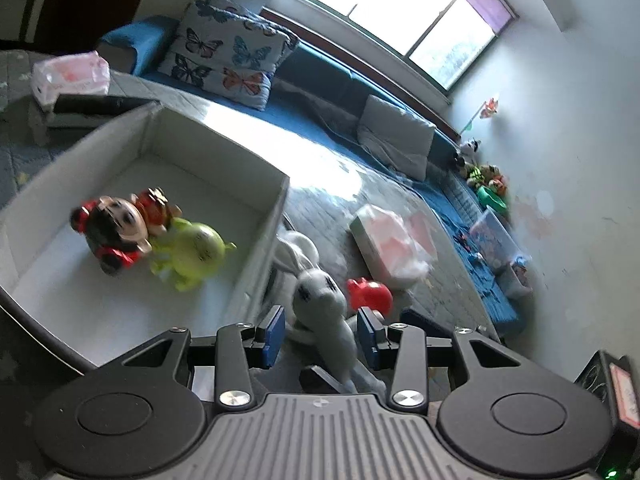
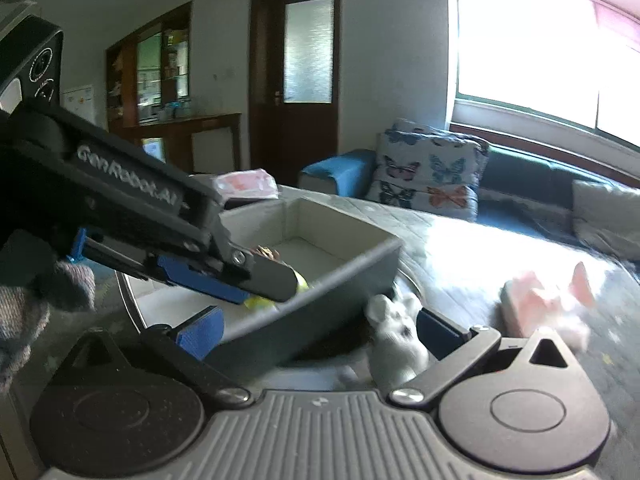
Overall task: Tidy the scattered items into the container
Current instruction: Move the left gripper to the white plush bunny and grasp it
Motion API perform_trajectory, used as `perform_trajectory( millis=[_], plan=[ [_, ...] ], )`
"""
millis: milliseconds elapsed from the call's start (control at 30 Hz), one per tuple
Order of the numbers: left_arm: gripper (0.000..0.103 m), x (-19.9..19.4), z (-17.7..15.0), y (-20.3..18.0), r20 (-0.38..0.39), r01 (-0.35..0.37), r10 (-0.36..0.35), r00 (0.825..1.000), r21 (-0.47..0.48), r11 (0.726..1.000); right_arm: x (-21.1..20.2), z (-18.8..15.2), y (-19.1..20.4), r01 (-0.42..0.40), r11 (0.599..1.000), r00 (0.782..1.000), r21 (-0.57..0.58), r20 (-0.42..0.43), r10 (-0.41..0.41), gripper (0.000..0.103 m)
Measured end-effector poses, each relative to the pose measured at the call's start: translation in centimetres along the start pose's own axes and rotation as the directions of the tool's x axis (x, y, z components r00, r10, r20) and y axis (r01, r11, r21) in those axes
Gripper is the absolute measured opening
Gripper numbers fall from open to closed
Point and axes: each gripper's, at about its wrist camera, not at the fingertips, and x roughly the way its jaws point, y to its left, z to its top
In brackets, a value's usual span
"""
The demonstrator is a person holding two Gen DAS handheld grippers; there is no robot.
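The open grey fabric box with pale lining [image 1: 256,240] sits on the quilted grey mat [image 1: 320,208], and two toys already lie inside it: a big-headed doll in red with dark hair [image 1: 120,228] and a lime-green plastic creature [image 1: 192,252], touching one another near the box's middle. Just outside the box's near wall stands a small white plush rabbit [image 1: 320,296], and beside it lies a round red plastic toy [image 1: 370,294].

My left gripper [image 1: 320,336] has its blue pads either side of the rabbit's body, though they stand clear of it. My right gripper [image 2: 320,328] is spread wide with nothing gripped; in its view the same rabbit [image 2: 396,332] sits just inside its right finger, and the box corner [image 2: 360,264] lies between the fingers.

Further out on the mat lies a white and pink plastic-wrapped pack [image 1: 394,240]. Behind it runs a blue bench cushion [image 1: 320,80] bearing a butterfly-print pillow [image 1: 232,52] under the bright window [image 1: 392,8].
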Motion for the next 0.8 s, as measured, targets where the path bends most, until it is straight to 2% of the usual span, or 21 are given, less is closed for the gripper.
perform_trajectory(
  millis=[200, 433, 600, 667, 800],
  plan=[
    [0.042, 2.1, -1.5, -1.2, -0.053, 0.003, -0.003, 0.999, 0.004, 1.000, -0.5, -3.1, -1.9, 0.053, 0.997, 0.997, 0.056, -0.066, -0.049, 0.103],
    [0.042, 4.7, -1.9, -1.5, -0.068, -0.026, 0.023, 0.997, -0.047, 0.999, 0.4, -4.1, -3.7, 0.062, 0.991, 0.994, 0.116, -0.097, -0.050, 0.102],
    [0.042, 6.1, -1.6, -2.2, -0.063, -0.043, 0.040, 0.997, -0.048, 0.998, 1.9, -4.5, -4.7, 0.049, 0.984, 0.991, 0.170, -0.128, -0.027, 0.090],
    [0.042, 6.6, -1.4, -2.2, -0.059, -0.048, 0.045, 0.997, -0.057, 0.997, 2.4, -4.6, -5.0, 0.048, 0.981, 0.991, 0.186, -0.133, -0.023, 0.081],
    [0.042, 7.6, -0.9, -2.0, -0.055, -0.067, 0.062, 0.997, -0.095, 0.993, 3.3, -4.7, -5.3, 0.044, 0.978, 0.990, 0.202, -0.138, -0.016, 0.075]
  ],
)
